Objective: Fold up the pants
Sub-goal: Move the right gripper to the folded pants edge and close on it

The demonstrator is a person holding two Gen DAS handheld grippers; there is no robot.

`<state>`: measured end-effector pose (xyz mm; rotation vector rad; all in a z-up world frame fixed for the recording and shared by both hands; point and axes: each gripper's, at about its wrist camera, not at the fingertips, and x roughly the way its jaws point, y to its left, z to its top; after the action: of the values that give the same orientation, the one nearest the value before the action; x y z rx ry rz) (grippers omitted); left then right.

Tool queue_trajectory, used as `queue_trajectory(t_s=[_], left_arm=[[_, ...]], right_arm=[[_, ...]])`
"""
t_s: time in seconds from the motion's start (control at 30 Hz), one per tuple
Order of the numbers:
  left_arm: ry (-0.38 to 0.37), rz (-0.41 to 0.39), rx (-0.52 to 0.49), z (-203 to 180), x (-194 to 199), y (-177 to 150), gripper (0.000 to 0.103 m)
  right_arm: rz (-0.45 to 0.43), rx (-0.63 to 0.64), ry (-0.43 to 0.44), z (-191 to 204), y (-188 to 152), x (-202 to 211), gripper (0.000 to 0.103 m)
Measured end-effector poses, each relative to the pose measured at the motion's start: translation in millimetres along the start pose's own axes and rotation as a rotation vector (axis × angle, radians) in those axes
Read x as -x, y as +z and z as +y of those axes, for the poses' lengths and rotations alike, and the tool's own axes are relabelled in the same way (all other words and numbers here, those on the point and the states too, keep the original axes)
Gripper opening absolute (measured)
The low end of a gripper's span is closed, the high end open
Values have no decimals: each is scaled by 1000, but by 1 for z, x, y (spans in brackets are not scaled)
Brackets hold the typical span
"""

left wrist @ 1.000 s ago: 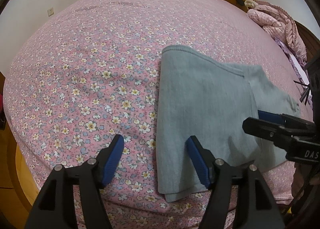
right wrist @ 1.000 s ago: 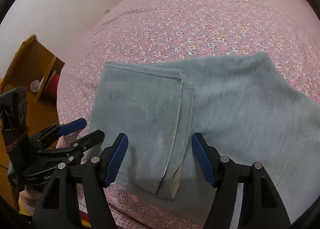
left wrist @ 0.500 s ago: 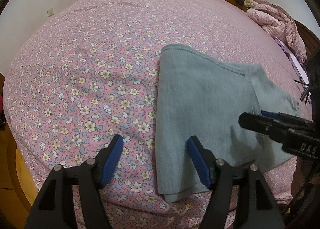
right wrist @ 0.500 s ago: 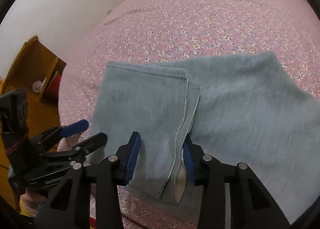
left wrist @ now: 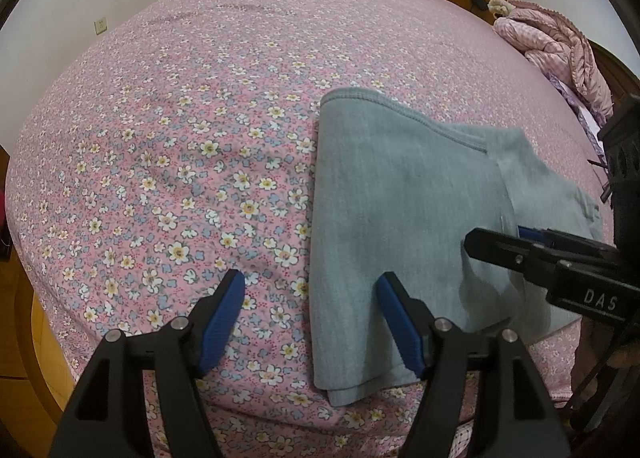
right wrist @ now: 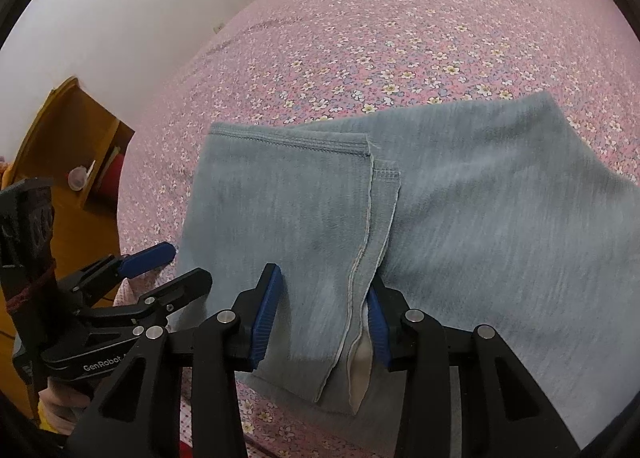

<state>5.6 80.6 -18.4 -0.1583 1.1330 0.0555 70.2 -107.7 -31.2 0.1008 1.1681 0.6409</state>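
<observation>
I see the pants [left wrist: 404, 198] lying on the bed [left wrist: 180, 118]. They are gray and already folded over. In the left view they fill the middle and lower right of the frame. In the right view they fill the middle and the right side.

My left gripper [left wrist: 312, 318] is open wide. Its jaws hold nothing. The side edge of the pants runs up the frame right between the two jaws. One blue pad sits over the flowery sheet and the other sits over the gray cloth.

My right gripper [right wrist: 320, 322] is partly open, with its jaws set on both sides of the near edge of the top flap [right wrist: 288, 218]. The seam [right wrist: 368, 226] runs up the frame just inside its right pad. I cannot tell if the pads squeeze the cloth yet.

The long way of the pants goes from the lower part of the frame to the upper part, away from me. The near end lies at the bottom, close to the bed edge. Both grippers are at that near end. I think the right one is nearer to a grab. I think the next fold goes away from me, along that long way.
</observation>
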Motion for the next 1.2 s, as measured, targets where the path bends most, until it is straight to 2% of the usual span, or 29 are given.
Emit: queue_trajectory(t_s=[0.1,0.2,0.33,0.5,0.57,0.6,0.7,0.9,1.03,1.2], left_arm=[[0,0,-1,0,0,0,72],[-1,1,2,-1,0,0,73],[-9,-4,8,-2,2,0,73],[-29,-12,24,-2,6,2,73],[-30,-13,20,-3,7,1,72],[-29,-12,15,-4,6,1,72],[-26,0,2,-8,2,0,73],[-26,10,-6,-13,-4,0,73],[-28,10,-6,-14,-5,1,73],[-31,10,-4,-17,-7,2,72]], right_arm=[[-3,17,-40,2,-1,2,17],[-10,-23,-5,-3,-1,6,10],[-44,-40,40,-4,-5,21,8],[-74,-10,79,3,-9,36,8],[-55,2,82,4,-7,33,9],[-38,-2,68,4,-6,29,11],[21,-34,18,-1,-5,10,25],[18,-83,74,-11,-2,3,28],[14,-84,93,-10,-2,4,37],[12,-87,100,-7,-3,6,38]])
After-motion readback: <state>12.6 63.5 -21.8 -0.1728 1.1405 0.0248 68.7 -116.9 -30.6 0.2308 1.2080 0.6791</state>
